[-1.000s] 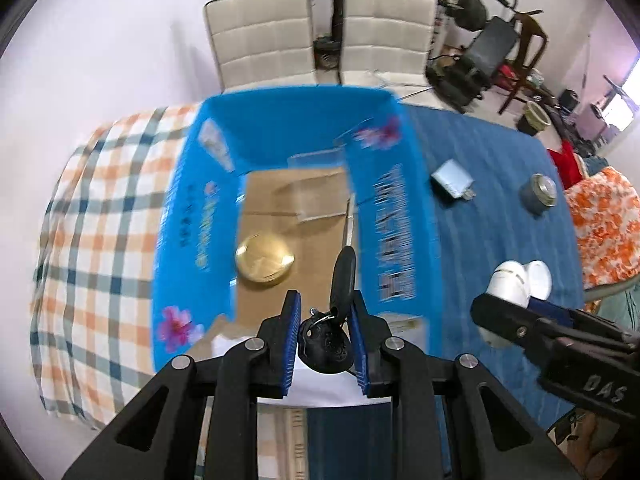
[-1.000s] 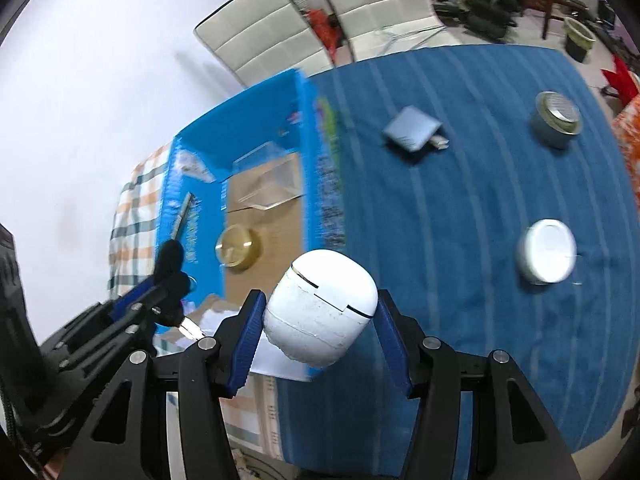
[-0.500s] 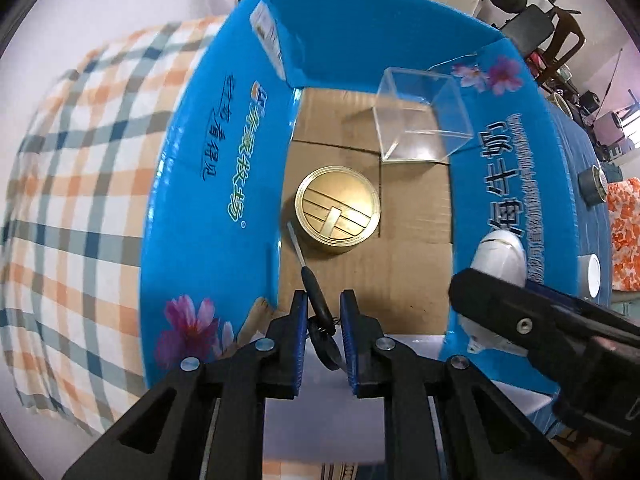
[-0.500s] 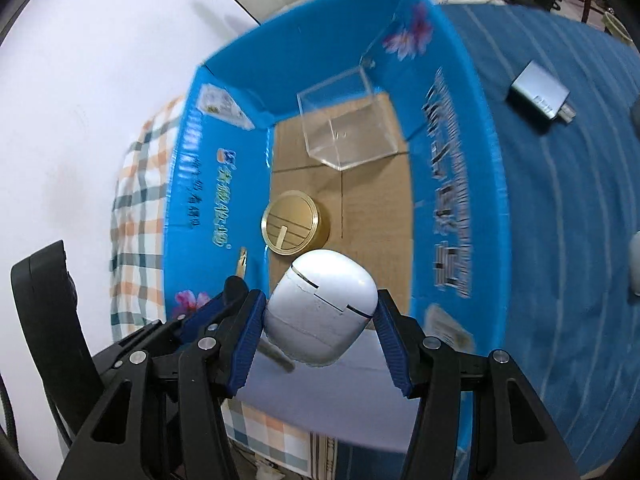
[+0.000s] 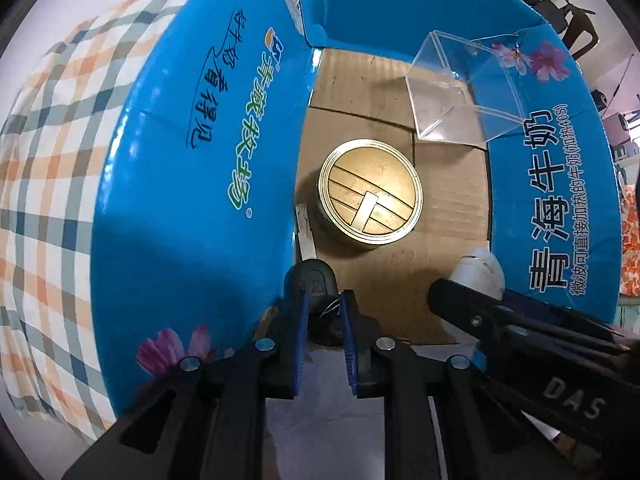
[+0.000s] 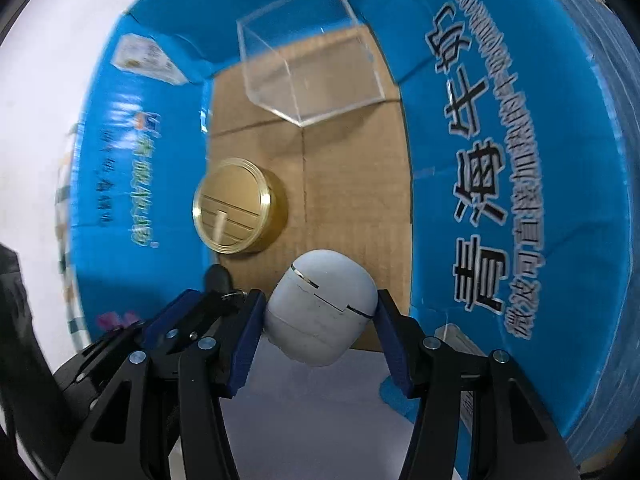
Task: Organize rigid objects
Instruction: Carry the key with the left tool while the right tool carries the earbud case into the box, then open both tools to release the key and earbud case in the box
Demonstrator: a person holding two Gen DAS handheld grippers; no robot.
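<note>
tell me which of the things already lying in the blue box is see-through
The clear acrylic box, sitting at the far end of the blue carton. The other thing already resting on the cardboard floor, the round gold tin, is opaque metal.

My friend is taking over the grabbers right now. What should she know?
Left gripper: shut on a black-handled key, low inside the blue box.
Right gripper: shut on a white case, also low in the box.
Already in the box: gold tin, clear plastic box.
Left to do: release the key and the case onto the cardboard floor.
</note>
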